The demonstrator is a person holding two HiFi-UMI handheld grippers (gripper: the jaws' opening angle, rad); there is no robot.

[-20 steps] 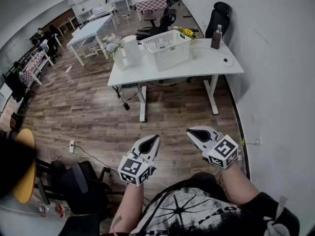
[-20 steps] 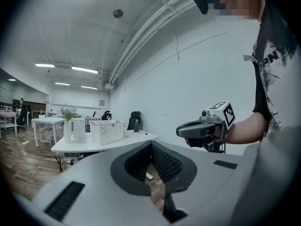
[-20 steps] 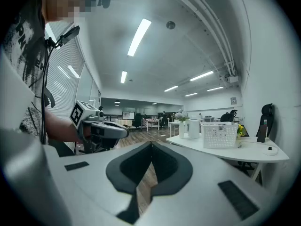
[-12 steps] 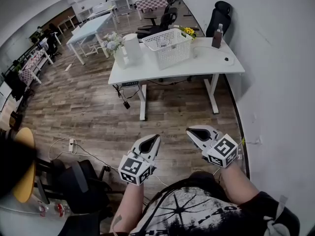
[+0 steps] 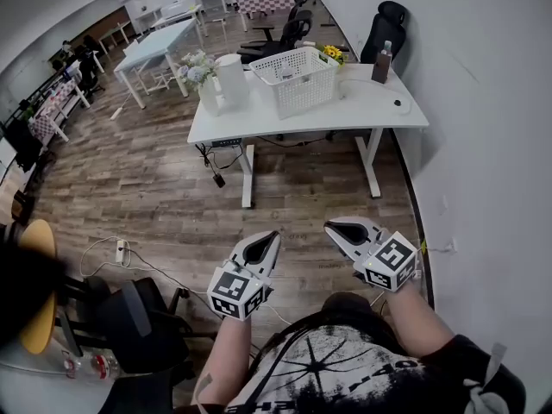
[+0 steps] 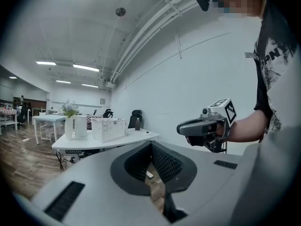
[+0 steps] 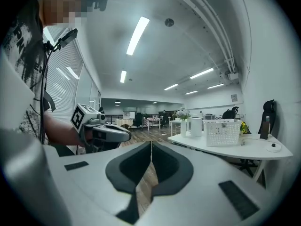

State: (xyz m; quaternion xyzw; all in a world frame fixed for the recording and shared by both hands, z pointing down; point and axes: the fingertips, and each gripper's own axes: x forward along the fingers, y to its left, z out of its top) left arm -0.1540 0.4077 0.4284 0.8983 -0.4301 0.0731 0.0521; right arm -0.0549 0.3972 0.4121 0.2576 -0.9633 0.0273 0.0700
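Above the floor (image 5: 172, 205), left gripper (image 5: 269, 236) and right gripper (image 5: 331, 226) hover empty, jaws closed; reaching the desk (image 5: 379, 110) at 12 o'clock requires forward travel.

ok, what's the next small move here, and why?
Probably a step toward the white table: the left tool and right tool are both shut on nothing and hang over wood floor, well short of the basket on it.

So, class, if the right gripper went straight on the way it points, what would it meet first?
Probably nothing close: the right gripper aims beside the white table, over open wooden floor; depth is unclear.
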